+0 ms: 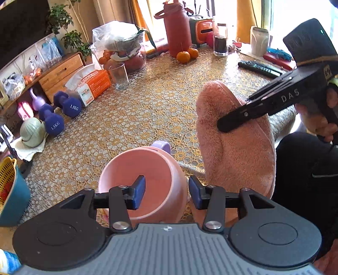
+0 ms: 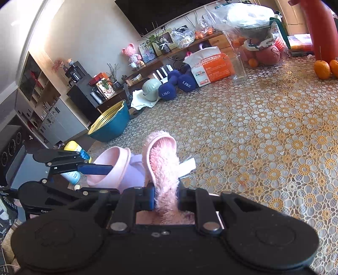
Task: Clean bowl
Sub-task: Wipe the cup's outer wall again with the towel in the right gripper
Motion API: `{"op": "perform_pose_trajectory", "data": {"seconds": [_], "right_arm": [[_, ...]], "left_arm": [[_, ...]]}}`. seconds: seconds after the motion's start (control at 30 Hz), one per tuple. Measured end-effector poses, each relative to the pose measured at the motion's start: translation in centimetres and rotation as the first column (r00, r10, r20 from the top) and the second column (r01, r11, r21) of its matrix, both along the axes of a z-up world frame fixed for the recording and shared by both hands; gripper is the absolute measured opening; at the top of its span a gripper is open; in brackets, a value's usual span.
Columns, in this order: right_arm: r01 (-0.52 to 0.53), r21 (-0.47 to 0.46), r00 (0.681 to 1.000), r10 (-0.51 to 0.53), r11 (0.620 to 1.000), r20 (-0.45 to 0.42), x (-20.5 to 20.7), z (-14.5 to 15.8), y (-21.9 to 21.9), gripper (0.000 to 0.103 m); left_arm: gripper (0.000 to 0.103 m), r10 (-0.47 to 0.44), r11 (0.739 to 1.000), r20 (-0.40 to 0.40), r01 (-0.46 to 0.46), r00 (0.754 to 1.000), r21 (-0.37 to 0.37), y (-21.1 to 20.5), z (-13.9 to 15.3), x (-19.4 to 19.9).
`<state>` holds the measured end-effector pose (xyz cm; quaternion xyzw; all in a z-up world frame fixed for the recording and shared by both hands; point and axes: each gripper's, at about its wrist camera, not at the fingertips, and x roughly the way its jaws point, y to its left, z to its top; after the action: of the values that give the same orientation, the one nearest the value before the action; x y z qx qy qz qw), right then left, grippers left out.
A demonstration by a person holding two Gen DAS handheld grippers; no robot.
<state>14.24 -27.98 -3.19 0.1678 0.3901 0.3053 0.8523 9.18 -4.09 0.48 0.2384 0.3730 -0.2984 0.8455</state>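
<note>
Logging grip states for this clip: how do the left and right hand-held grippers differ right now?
The left hand-held gripper straddles the pink bowl's wall, one finger inside, jaws apart; the right hand-held gripper is shut on the fluffy pink cloth. The bowl is tilted on its side; the cloth hangs lifted beside it. Both have blue-padded black fingers.

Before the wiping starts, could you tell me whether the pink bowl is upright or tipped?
Tipped. The pink bowl lies on its side, its opening facing the left claw, one finger inside the rim and one outside.

Bright window (image 1: 281, 19) backlight, blown-out glare, strong fisheye bending and dark corners.
</note>
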Motion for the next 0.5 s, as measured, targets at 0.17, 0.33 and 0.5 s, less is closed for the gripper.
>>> {"op": "perform_pose_trajectory", "data": {"seconds": [0.17,0.33,0.5], "right_arm": [[-0.030,0.014,0.999,0.030,0.999,0.015,-1.1,0.5,0.8,0.017],[-0.048,0.044,0.999,0.048,0.998,-0.010,-1.6,0.1,1.8,0.017],[-0.059,0.054,0.998,0.060,0.997,-0.013,-2.0,-0.2,3.2,0.017]], "left_arm": [[0.045,-0.069,0.991,0.037,0.064,0.997,0.114,0.7,-0.2,-1.5],[0.052,-0.161,0.968,0.082,0.141,0.984,0.209,0.0,-0.9,-1.9],[0.053,-0.197,0.966,0.057,0.184,0.979,0.180,-1.0,-1.0,-1.4]]}}
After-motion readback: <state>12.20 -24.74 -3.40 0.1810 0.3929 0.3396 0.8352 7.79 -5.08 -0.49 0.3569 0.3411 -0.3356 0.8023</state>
